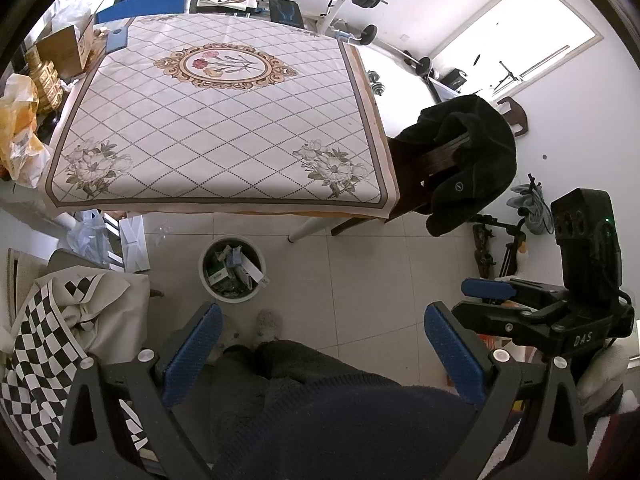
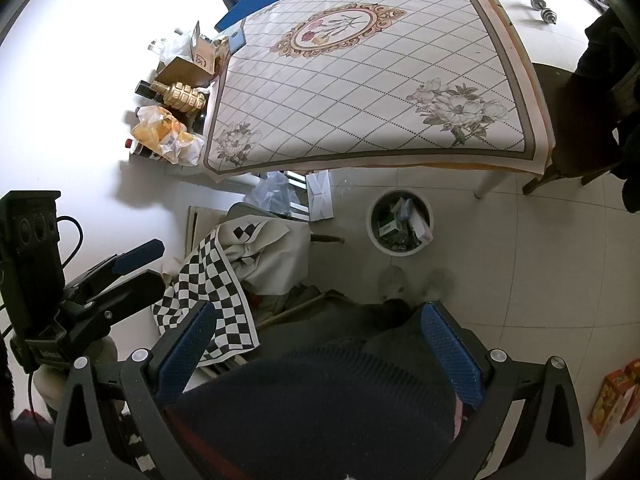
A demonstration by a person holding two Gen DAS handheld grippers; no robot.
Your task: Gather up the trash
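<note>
A white round trash bin point(image 1: 232, 270) stands on the tiled floor in front of the table; it holds several boxes and wrappers. It also shows in the right wrist view point(image 2: 400, 226). My left gripper point(image 1: 322, 320) is open and empty, held high over my lap. My right gripper point(image 2: 318, 318) is open and empty too. The right gripper shows at the right of the left wrist view point(image 1: 496, 300); the left gripper shows at the left of the right wrist view point(image 2: 136, 268). The table point(image 1: 224, 120) has a diamond-patterned floral cloth with nothing on it.
A chair with a black jacket point(image 1: 464, 160) stands right of the table. A checkered cloth point(image 1: 52, 320) lies over a seat at the left. A yellow bag point(image 2: 168, 134), a gold bottle point(image 2: 182, 96) and a cardboard box point(image 2: 192, 62) sit left of the table. Orange cartons point(image 2: 616, 396) lie on the floor.
</note>
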